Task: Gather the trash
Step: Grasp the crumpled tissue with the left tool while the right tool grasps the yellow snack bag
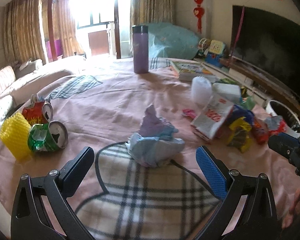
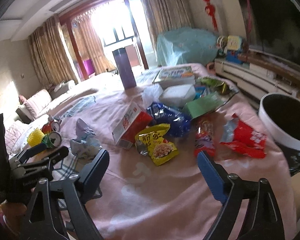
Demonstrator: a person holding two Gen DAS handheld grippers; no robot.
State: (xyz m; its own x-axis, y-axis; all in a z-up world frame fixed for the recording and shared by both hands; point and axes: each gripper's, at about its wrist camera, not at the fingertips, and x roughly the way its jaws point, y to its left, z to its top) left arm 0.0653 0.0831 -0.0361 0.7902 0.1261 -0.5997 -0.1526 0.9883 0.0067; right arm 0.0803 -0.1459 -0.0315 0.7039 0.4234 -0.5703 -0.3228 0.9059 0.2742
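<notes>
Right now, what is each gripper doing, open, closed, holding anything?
Left gripper: open, holding nothing; crumpled paper lies just ahead.
Right gripper: open, holding nothing.

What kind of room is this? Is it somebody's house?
Most likely a home living room. There is a sofa by the curtained window, a big television on a low stand, and toys beside it.

A tall purple metal flask with a black lid (image 1: 140,49) stands upright on the pink cloth-covered table (image 1: 114,108). Beside it lies a stack of colourful picture books (image 1: 192,69). A large black television screen (image 1: 270,46) stands against the wall, bright plastic toys (image 1: 214,52) near it.
</notes>
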